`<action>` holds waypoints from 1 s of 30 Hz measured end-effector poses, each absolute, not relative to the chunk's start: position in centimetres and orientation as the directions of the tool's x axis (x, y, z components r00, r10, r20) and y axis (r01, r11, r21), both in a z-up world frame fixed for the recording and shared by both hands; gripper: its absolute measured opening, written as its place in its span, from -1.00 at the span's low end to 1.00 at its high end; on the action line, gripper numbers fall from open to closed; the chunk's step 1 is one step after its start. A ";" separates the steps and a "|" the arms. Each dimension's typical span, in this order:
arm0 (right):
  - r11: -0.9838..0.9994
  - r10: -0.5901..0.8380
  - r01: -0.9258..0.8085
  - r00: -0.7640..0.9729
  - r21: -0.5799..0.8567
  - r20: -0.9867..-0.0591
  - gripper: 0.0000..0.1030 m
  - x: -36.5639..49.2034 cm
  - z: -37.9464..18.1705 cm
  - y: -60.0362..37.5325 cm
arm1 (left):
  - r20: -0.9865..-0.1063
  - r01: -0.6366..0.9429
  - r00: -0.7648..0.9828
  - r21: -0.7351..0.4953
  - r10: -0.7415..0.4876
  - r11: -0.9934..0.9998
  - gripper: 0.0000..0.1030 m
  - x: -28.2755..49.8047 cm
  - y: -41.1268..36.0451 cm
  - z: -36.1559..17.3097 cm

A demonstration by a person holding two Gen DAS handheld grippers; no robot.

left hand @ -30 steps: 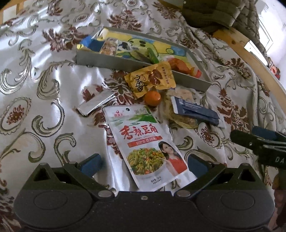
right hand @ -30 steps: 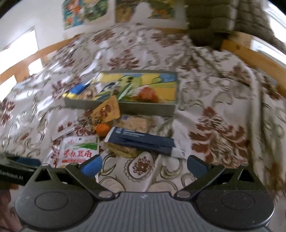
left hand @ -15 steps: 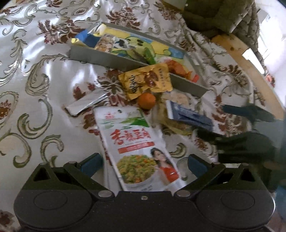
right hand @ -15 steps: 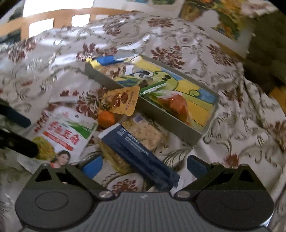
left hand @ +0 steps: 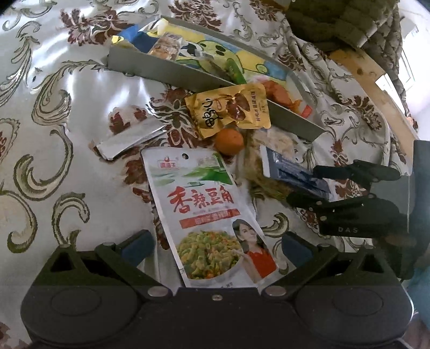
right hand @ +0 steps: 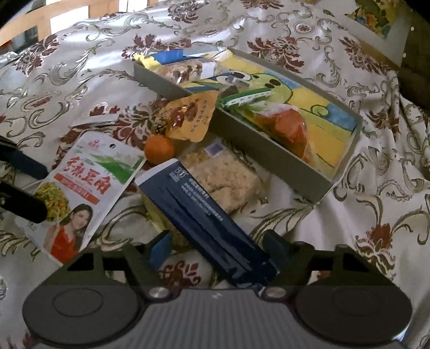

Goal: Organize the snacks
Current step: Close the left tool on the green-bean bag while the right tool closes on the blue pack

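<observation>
A grey tray (left hand: 150, 68) (right hand: 268, 155) with a cartoon lining holds several snacks. Loose snacks lie on the patterned cloth in front of it: a white bean pouch (left hand: 207, 212) (right hand: 80, 188), a gold packet (left hand: 231, 107) (right hand: 188, 118), a small orange (left hand: 229, 137) (right hand: 159, 149), a dark blue packet (left hand: 293, 171) (right hand: 207, 220) on a clear bag of crackers (right hand: 225, 174), and a silver sachet (left hand: 129, 138). My left gripper (left hand: 215, 249) is open around the pouch's near end. My right gripper (right hand: 219, 245) is open, its fingers either side of the blue packet.
The floral bedspread (left hand: 53, 107) covers the surface. A wooden rail (left hand: 376, 88) runs along the right edge, with a dark green knitted bundle (left hand: 341, 21) beyond the tray. The right gripper shows at the right of the left wrist view (left hand: 309, 185).
My right gripper has swung left and moved in low over the blue packet, which now lies between its fingers. My left gripper has edged closer over the white pouch.
</observation>
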State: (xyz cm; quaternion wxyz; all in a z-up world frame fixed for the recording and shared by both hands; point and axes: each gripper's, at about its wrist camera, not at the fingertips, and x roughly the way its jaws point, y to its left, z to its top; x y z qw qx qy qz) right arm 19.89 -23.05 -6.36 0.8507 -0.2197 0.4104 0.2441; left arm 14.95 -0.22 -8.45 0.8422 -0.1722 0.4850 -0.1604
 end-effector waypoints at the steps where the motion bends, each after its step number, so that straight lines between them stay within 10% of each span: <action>1: 0.783 0.235 -0.598 0.538 -0.169 -0.810 0.33 19.8 -6.2 -23.0 | -0.759 0.108 0.481 -0.446 -0.439 0.889 0.90 14.9 -0.2 -8.3; 8: 0.794 0.252 -0.597 0.492 -0.113 -0.833 0.03 18.1 -5.4 -22.1 | -0.728 0.105 0.457 -0.528 -0.512 0.843 0.60 14.8 0.0 -8.4; 30: 0.883 0.342 -0.456 0.460 0.113 -0.820 -0.08 18.1 -5.7 -21.7 | -0.728 0.034 0.529 -0.495 -0.436 0.868 0.70 15.8 -1.4 -9.7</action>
